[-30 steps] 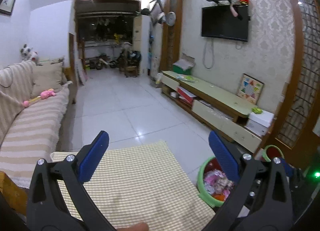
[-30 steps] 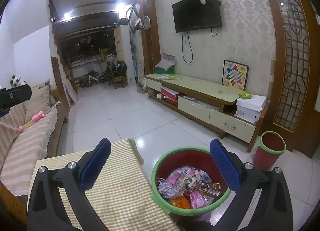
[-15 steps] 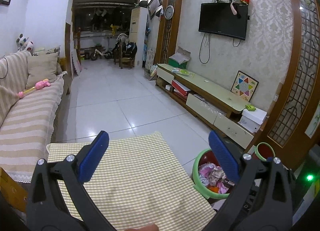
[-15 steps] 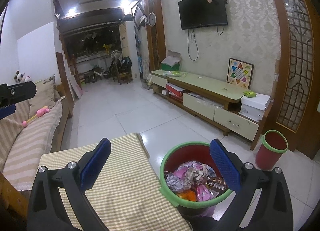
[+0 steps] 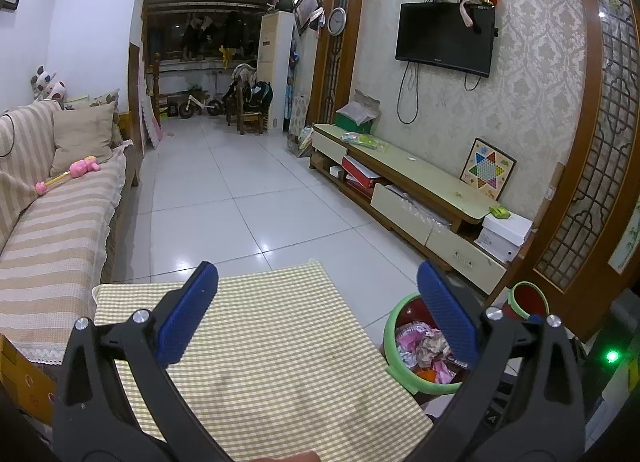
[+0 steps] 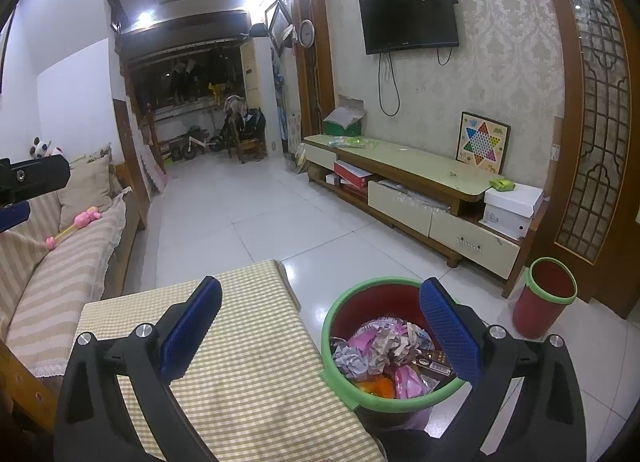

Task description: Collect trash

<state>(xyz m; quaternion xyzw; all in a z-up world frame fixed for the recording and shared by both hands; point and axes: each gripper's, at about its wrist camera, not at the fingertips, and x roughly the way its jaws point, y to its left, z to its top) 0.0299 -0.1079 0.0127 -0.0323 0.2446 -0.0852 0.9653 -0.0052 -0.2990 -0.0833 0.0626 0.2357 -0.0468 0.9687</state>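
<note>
Both tools, the left tool (image 5: 318, 294) and the right tool (image 6: 320, 310), are wide open and hold nothing, while the trash sits in the green-rimmed bin (image 6: 340, 304) beside the bench (image 6: 240, 342), so a careless swing could tip it.

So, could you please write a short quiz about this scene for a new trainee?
1. True or false: the left gripper holds a piece of trash.
2. What fills the big green-rimmed bin? A) water B) crumpled wrappers and paper C) nothing
3. What lies on the checkered tablecloth between the open fingers of the right gripper?

Key
1. False; it is open and holds nothing.
2. B
3. Nothing; no trash shows on the cloth.
</note>
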